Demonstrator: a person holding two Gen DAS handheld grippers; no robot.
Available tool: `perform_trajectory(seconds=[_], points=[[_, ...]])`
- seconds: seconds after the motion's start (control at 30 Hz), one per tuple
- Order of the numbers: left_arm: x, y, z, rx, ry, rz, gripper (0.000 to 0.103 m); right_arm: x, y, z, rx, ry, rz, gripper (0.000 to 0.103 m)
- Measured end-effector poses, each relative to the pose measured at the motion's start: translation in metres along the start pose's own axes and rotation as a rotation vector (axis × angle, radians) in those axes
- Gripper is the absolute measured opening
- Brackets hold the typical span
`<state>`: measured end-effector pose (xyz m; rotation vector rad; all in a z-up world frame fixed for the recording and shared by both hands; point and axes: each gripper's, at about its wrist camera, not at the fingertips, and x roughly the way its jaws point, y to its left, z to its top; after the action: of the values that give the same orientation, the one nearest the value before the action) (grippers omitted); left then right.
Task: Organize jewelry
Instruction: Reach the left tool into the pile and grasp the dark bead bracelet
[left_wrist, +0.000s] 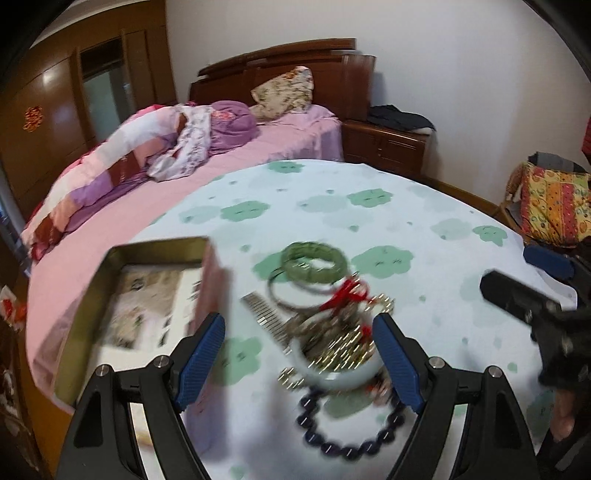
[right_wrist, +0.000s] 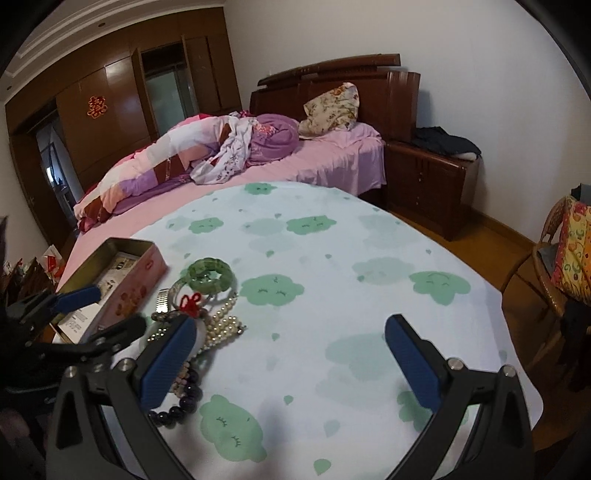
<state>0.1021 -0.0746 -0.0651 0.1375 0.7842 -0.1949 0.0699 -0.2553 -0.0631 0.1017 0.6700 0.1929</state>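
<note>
A pile of jewelry lies on the cloth-covered table (left_wrist: 424, 221): a green bangle (left_wrist: 314, 260), a pearl piece (left_wrist: 343, 350) with a red knot (left_wrist: 345, 293), a white bangle (left_wrist: 332, 380) and a dark bead bracelet (left_wrist: 351, 432). An open pink tin box (left_wrist: 147, 302) stands left of the pile. My left gripper (left_wrist: 299, 354) is open and empty, its fingers either side of the pile, just above it. My right gripper (right_wrist: 291, 354) is open and empty over bare cloth right of the pile (right_wrist: 207, 314). The box (right_wrist: 118, 280) and the left gripper (right_wrist: 99, 314) show in the right wrist view.
A bed with pink sheets and a quilt (right_wrist: 258, 155) runs behind the table. A wooden nightstand (right_wrist: 428, 181) stands at its right. A wicker chair with bright cloth (right_wrist: 561, 266) is at the table's right edge. Wardrobes (right_wrist: 110, 110) line the far wall.
</note>
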Motion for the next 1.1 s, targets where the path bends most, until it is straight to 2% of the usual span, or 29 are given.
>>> perform_trajectory(seconds=[0.1, 0.17, 0.23, 0.27, 0.33, 0.43, 0.8, 1.1], points=[[0.015, -0.009, 0.005, 0.017, 0.025, -0.045, 0.082, 0.002, -0.004, 0.000, 0.014, 0.005, 0.003, 0.103], [0.026, -0.013, 0.005, 0.023, 0.044, -0.055, 0.076, 0.004, -0.006, -0.001, 0.020, 0.008, 0.002, 0.103], [0.036, -0.015, 0.004, 0.029, 0.073, -0.083, 0.043, 0.005, -0.007, -0.001, 0.024, 0.011, 0.002, 0.103], [0.038, -0.015, 0.003, 0.027, 0.079, -0.100, 0.036, 0.005, -0.008, -0.002, 0.024, 0.011, 0.000, 0.103], [0.038, -0.016, 0.003, 0.032, 0.075, -0.113, 0.015, 0.005, -0.008, -0.003, 0.021, 0.011, 0.000, 0.103], [0.027, -0.012, 0.004, 0.019, 0.045, -0.133, 0.008, 0.006, -0.008, -0.003, 0.022, 0.016, 0.005, 0.103], [-0.028, 0.020, 0.011, -0.075, -0.069, -0.202, 0.008, 0.008, -0.001, -0.006, 0.005, 0.025, 0.007, 0.103], [-0.046, 0.035, 0.008, -0.108, -0.104, -0.213, 0.008, 0.010, 0.010, -0.007, -0.012, 0.037, 0.028, 0.103]])
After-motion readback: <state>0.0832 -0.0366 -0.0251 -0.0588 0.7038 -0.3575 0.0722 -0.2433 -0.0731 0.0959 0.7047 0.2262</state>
